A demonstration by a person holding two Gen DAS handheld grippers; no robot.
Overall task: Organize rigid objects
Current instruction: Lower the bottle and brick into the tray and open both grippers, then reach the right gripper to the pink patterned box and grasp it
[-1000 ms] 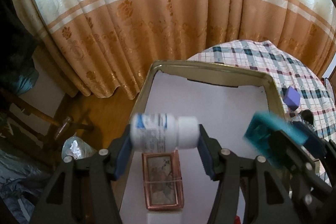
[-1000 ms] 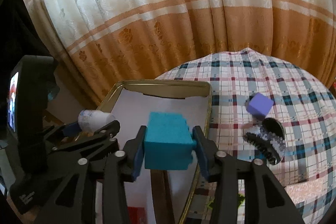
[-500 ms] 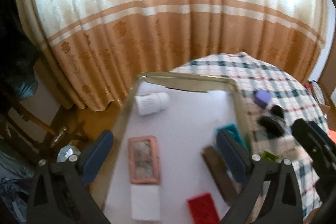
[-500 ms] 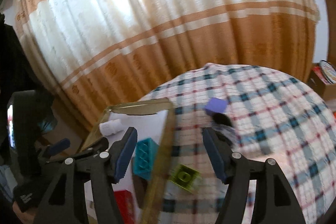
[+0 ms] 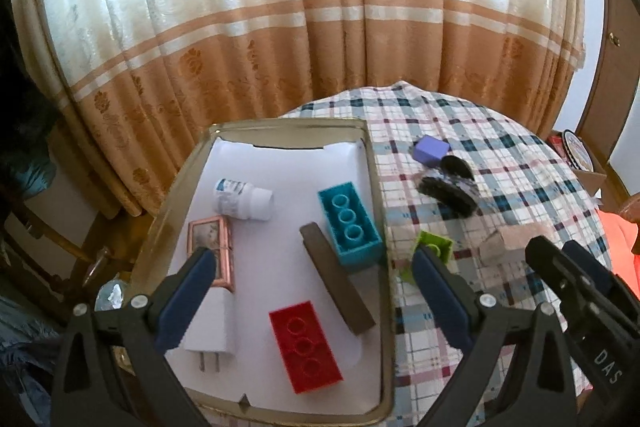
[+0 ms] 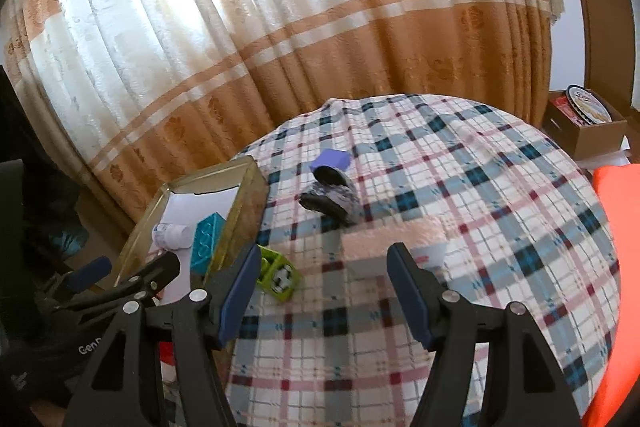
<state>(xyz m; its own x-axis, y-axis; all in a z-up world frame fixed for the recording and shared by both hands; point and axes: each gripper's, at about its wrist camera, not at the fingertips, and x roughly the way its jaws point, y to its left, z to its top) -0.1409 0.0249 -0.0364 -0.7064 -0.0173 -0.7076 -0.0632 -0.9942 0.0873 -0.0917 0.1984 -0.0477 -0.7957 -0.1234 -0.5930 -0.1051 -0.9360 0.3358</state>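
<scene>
Tray (image 5: 182, 183) fills the left wrist view, holding the white bottle (image 5: 242, 199), teal brick (image 5: 349, 223) and red brick (image 5: 306, 345); the left gripper (image 5: 312, 291) hangs released above them, empty. In the right wrist view the right gripper (image 6: 320, 291), jaws apart and empty, faces the plaid cloth, where the green brick (image 6: 278, 275) lies just beside the tray wall; a grab there risks knocking that wall.

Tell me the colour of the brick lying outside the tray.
Lime green; clearest in the right wrist view.
</scene>
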